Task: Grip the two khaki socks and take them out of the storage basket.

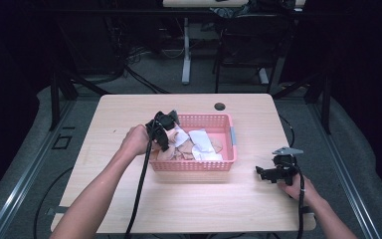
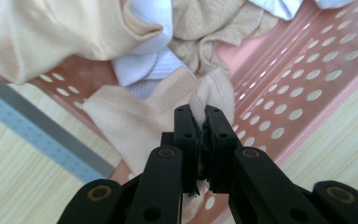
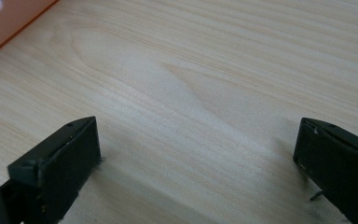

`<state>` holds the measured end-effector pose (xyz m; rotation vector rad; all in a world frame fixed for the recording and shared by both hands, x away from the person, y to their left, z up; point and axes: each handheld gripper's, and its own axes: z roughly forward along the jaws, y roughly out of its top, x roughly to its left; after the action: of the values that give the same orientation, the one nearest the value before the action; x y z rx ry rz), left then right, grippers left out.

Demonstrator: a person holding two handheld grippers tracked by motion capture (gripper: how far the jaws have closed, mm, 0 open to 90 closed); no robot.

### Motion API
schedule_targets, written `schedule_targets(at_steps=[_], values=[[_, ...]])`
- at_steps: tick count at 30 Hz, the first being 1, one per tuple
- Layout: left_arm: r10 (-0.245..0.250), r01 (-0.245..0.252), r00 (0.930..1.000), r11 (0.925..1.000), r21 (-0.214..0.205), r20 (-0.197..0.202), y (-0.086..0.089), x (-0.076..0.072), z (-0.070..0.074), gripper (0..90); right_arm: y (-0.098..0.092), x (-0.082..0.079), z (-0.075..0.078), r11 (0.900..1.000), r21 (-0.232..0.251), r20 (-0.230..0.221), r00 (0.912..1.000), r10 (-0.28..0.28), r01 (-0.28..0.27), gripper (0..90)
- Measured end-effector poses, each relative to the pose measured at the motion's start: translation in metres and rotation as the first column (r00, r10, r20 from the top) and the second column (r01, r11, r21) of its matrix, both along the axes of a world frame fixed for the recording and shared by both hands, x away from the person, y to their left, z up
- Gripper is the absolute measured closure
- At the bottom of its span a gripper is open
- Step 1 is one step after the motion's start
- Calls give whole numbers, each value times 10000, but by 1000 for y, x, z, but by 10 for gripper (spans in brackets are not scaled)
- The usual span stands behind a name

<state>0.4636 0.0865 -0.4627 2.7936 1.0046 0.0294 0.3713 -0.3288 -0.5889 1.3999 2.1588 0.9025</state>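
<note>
A pink perforated basket (image 1: 219, 165) sits mid-table, holding several beige and white socks (image 1: 201, 142). My left gripper (image 1: 160, 133) hangs over the basket's left end, shut on a beige sock (image 2: 144, 116). In the left gripper view the cloth is pinched between the jaws (image 2: 200, 119), with more beige and white socks (image 2: 154, 65) behind and the basket wall (image 2: 298, 84) to the right. My right gripper (image 1: 264, 174) rests low on the table, right of the basket. Its jaws stand wide apart (image 3: 196, 154) over bare wood, with nothing between them.
The light wooden table (image 1: 189, 204) has a dark grommet hole (image 1: 220, 106) at the back. The basket has a grey handle (image 1: 233, 135) on its right end. A corner of the pink basket (image 3: 4, 18) shows at the upper left of the right gripper view.
</note>
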Motion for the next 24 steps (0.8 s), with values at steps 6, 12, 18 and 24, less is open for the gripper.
schedule_targets(at_steps=[6,12,18,24], values=[[-52,56,9998,9998,-214,195,2,1,14,853,0,0,0,10000,13,23,10000,-20,20,0],[-133,139,9994,9998,-175,317,2,2,28,852,0,0,0,10000,-87,-1,10000,-23,23,0],[-137,152,9986,9995,-276,518,3,3,44,852,0,0,0,10000,-51,-12,10000,19,-19,0],[-176,198,9980,9992,-358,612,5,4,57,852,0,0,0,10000,-60,-18,10000,-24,24,0]])
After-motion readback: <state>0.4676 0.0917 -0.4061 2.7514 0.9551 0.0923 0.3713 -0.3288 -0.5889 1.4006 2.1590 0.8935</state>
